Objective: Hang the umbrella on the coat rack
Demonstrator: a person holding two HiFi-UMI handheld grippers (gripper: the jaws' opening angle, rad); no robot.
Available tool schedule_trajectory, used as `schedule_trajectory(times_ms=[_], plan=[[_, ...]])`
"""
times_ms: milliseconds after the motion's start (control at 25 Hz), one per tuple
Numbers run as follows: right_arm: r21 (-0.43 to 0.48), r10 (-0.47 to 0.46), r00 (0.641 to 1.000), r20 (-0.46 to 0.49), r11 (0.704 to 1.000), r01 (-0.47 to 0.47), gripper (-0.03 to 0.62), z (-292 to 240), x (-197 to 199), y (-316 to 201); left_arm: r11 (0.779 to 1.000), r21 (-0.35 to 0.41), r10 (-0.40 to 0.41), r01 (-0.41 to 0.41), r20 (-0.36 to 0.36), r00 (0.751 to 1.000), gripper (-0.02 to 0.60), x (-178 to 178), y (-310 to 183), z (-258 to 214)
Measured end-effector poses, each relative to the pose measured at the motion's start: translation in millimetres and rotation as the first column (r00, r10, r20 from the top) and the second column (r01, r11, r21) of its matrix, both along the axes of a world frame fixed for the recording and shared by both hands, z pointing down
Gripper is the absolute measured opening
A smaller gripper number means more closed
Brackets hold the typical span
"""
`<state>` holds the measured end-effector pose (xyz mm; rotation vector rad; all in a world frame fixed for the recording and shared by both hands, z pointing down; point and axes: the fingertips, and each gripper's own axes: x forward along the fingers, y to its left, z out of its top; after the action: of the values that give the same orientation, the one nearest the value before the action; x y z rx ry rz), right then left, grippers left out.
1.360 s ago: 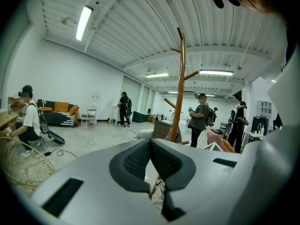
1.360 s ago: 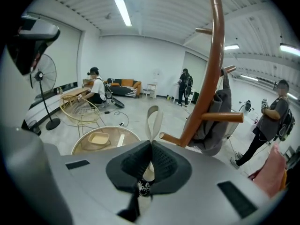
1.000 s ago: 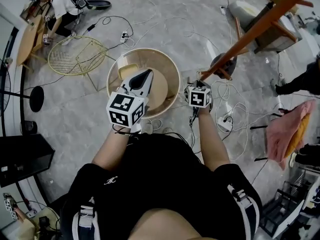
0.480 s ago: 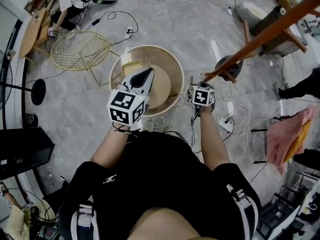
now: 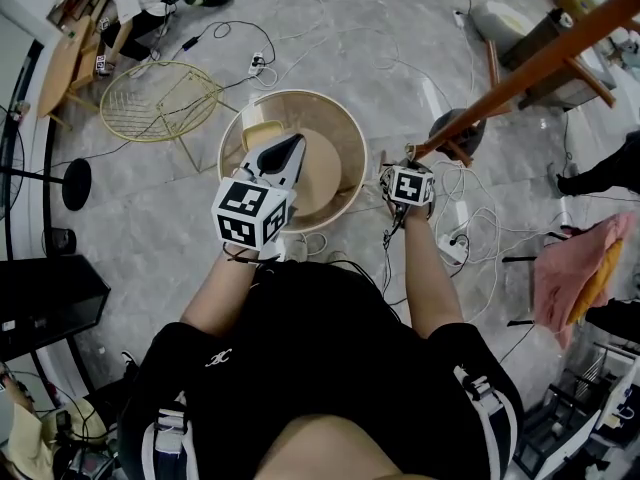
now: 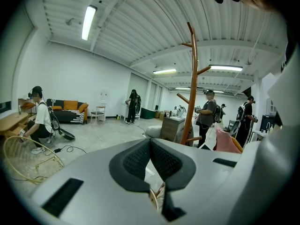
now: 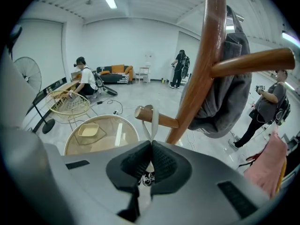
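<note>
my right gripper (image 7: 151, 146) has its jaws pressed together on the white strap (image 7: 153, 121) of the umbrella (image 7: 146, 179). the strap runs straight up and ahead from the pinch and loops over a wooden peg (image 7: 166, 120) of the coat rack (image 7: 206, 55). the umbrella itself hangs under my jaws, so all i see of it is a pale bit with dark print just below the pads; the rest is hidden.

what matters for the next move is the peg. its long axis runs out from the trunk toward the left in the right gripper view, tilted slightly up at the free end, and the loop sits close to that free end, not near the trunk. a grey garment (image 7: 225, 93) hangs on the far side of the trunk, clear of the strap.

i judge the hang nearly done: the loop should slide a little along the peg toward the trunk before i let go, or it may slip off the tip.

my left gripper (image 6: 151, 142) is well apart, jaws pressed together on nothing, over the near edge of the round desk (image 5: 330, 173). the right hand is plainly the nearer one.
</note>
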<state>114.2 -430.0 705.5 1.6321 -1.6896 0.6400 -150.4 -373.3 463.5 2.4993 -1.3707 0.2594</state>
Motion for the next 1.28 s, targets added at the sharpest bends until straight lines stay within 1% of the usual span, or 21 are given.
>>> schedule_trajectory(times_ms=[120,280,560,640,800,840,920,1080,1120,1280], plan=[[-0.012,0.018,1.000,0.007,1.000,-0.018,0.015,6.1,8.4,-4.2,1.000,-0.003,-0.002,0.002,0.003,1.000,0.017,3.3,-0.8,0.9],[-0.004,0.059,0.998,0.023,0.998,-0.059,0.015,10.7,22.8,-9.5,1.000,-0.007,-0.006,0.007,0.009,1.000,0.017,6.4,-0.5,1.8],[-0.009,0.139,0.988,0.072,0.990,-0.139,0.017,33.4,52.0,-14.0,1.000,-0.010,-0.016,0.016,0.041,0.999,0.017,14.7,2.0,1.9],[0.012,0.132,0.988,0.084,0.991,-0.133,0.017,34.0,54.3,-14.2,1.000,-0.014,-0.017,0.018,0.049,0.999,0.017,17.0,3.8,0.4],[0.069,0.074,0.994,0.078,0.994,-0.080,0.026,38.7,54.8,-18.0,1.000,-0.020,-0.009,0.010,0.061,0.998,0.017,27.0,8.5,2.8],[0.084,0.070,0.995,0.077,0.994,-0.076,0.039,37.9,54.7,-17.0,1.000,-0.019,-0.005,0.006,0.062,0.998,0.017,29.3,10.0,3.4],[0.119,0.068,0.994,0.084,0.990,-0.077,0.042,32.4,55.6,-13.3,1.000,-0.015,0.004,-0.003,0.061,0.998,0.017,34.1,12.2,3.7],[0.179,0.045,0.989,0.141,0.981,-0.070,0.145,14.2,52.5,-3.4,0.999,-0.006,0.032,-0.031,0.051,0.998,0.017,44.6,13.5,2.5],[0.197,0.042,0.986,0.161,0.978,-0.074,0.146,6.4,50.5,0.9,0.999,-0.006,0.042,-0.042,0.049,0.998,0.017,48.0,13.6,2.8],[0.298,0.029,0.970,0.239,0.949,-0.102,0.197,-38.1,47.1,27.0,0.995,-0.002,0.101,-0.101,0.034,0.994,0.017,70.0,13.6,5.0]])
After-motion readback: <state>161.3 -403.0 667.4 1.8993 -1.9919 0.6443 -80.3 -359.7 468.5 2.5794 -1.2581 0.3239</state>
